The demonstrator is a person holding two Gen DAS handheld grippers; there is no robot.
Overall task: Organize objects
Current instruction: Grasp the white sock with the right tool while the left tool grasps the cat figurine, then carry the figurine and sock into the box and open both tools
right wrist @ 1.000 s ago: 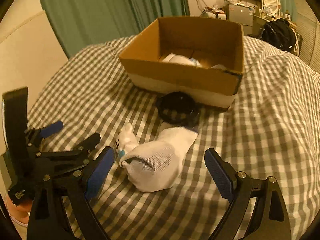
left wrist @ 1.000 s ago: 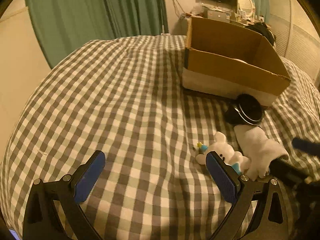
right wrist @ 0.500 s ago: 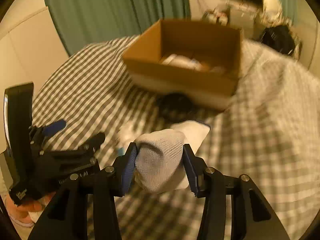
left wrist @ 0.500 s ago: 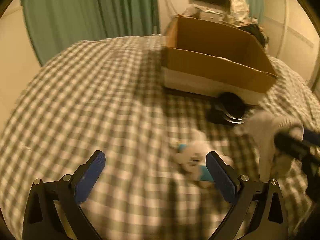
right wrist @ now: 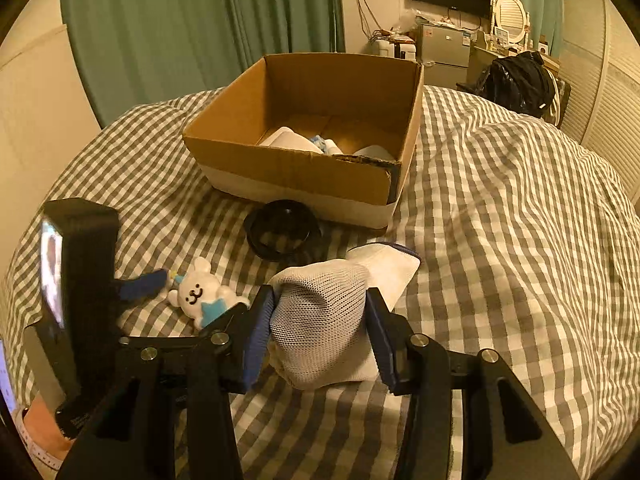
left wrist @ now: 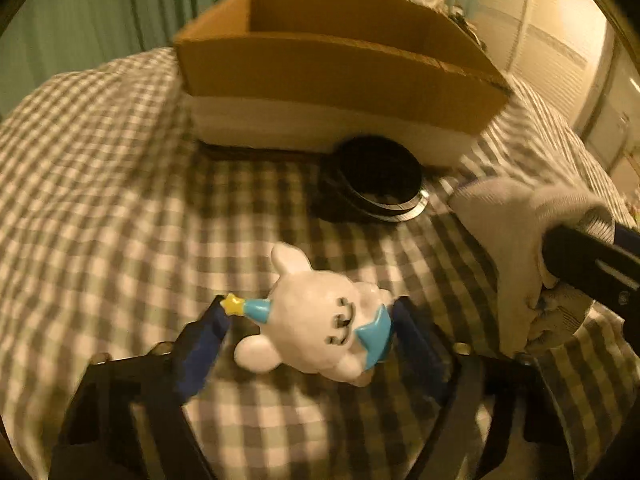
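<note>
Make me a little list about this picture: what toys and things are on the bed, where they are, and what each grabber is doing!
surface: checked bed cover
box: open cardboard box, some white and blue things inside
bunny toy: white bunny toy with blue hat, lying on the cover in front of the box
black ring: round black ring touching the box's front
sock: white sock
left gripper: left gripper closing, bunny toy between its jaws, pads not clearly pressing yet
right gripper: right gripper shut on the sock

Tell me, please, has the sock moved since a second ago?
Yes. The sock, shut in the right gripper, has its toe end lifted off the bed; its cuff is still near the black ring.
</note>
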